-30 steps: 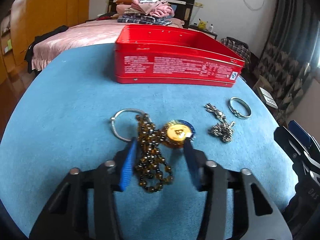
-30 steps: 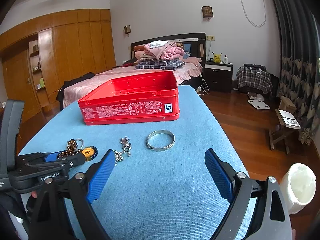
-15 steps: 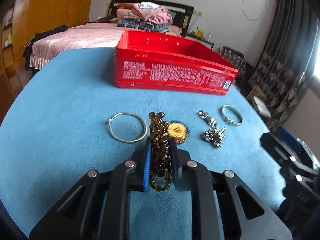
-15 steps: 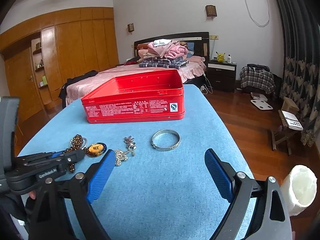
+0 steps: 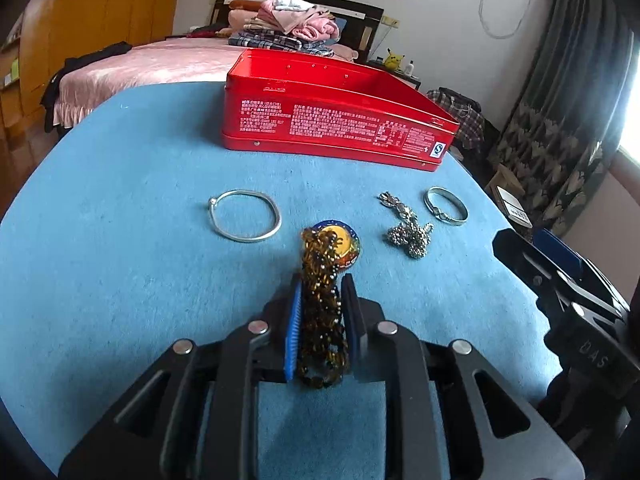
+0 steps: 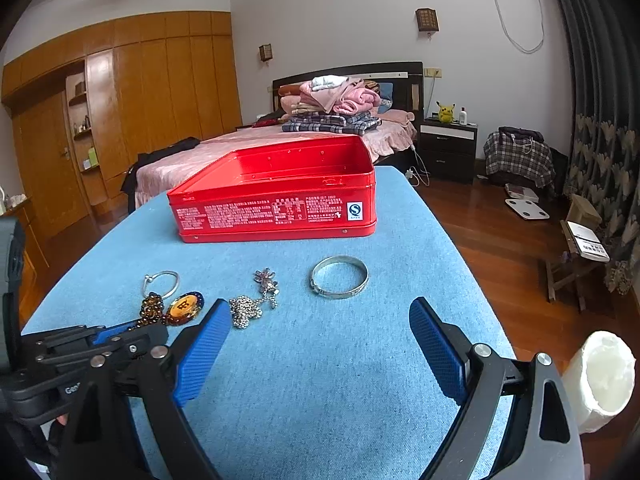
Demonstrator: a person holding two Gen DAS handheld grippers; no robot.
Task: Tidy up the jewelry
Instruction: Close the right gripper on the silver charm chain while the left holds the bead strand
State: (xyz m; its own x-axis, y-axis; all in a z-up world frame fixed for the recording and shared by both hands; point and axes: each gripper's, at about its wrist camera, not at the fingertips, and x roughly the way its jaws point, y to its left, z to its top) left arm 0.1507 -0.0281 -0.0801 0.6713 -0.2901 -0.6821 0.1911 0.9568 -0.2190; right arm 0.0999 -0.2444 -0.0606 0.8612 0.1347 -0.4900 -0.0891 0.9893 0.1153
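My left gripper [image 5: 320, 284] is shut on a brown bead necklace [image 5: 322, 316] with a round gold pendant [image 5: 340, 242], held just above the blue cloth; it also shows in the right wrist view [image 6: 132, 326]. A thin silver bangle [image 5: 245, 216], a silver chain [image 5: 408, 228] and a wide silver bangle [image 5: 445, 205] lie on the cloth. An open red tin box [image 5: 332, 120] stands behind them. My right gripper [image 6: 316, 332] is open and empty, hovering short of the wide bangle [image 6: 339, 282] and the chain [image 6: 252, 304].
The table with the blue cloth [image 6: 320, 380] drops off to wooden floor on the right. A white roll [image 6: 604, 376] sits beside my right gripper. A bed with folded clothes [image 6: 332, 100] is behind the table.
My left gripper closed on the bead necklace and lifted it slightly, pulling it back from the thin bangle. The right gripper stayed open and shifted little.
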